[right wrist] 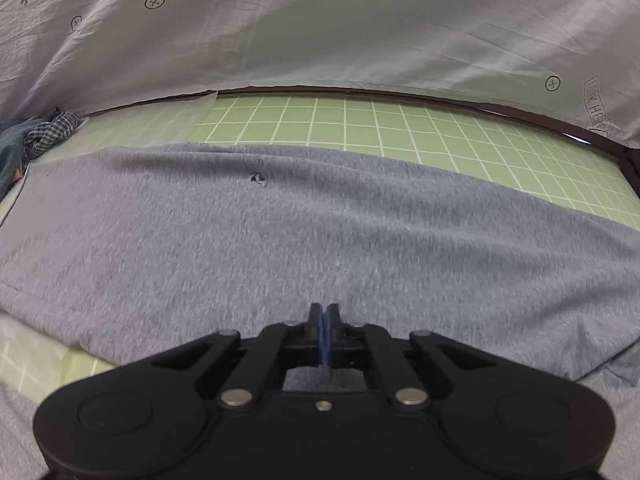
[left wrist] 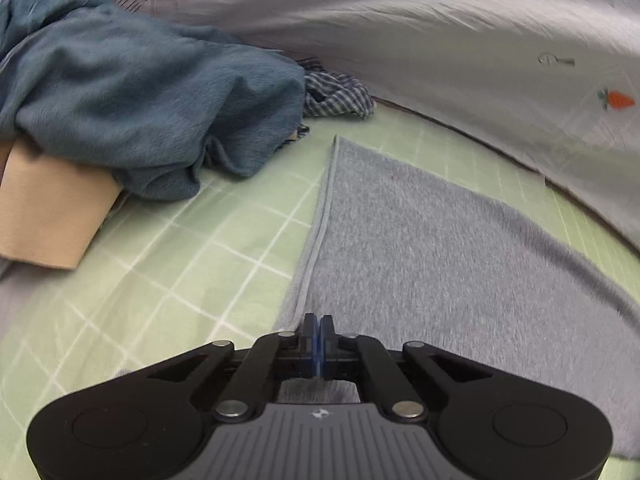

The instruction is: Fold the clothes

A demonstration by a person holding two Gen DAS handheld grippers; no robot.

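A grey knit garment [left wrist: 440, 248] lies spread flat on the green checked sheet [left wrist: 168, 264]. Its hemmed edge runs from the far corner down to my left gripper [left wrist: 319, 320], whose jaws are pressed together at the near edge of the cloth, apparently pinching it. In the right wrist view the same grey garment [right wrist: 280, 232] fills the middle, with a small hole in it near the far edge. My right gripper [right wrist: 324, 310] is shut at the near edge of the cloth, apparently gripping a fold.
A pile of teal cloth [left wrist: 132, 108], a tan folded piece [left wrist: 52, 216] and a blue checked garment [left wrist: 340, 96] lie at the left. A white carrot-print sheet [right wrist: 360, 28] hangs along the back. Green checked sheet [right wrist: 400, 132] shows beyond the garment.
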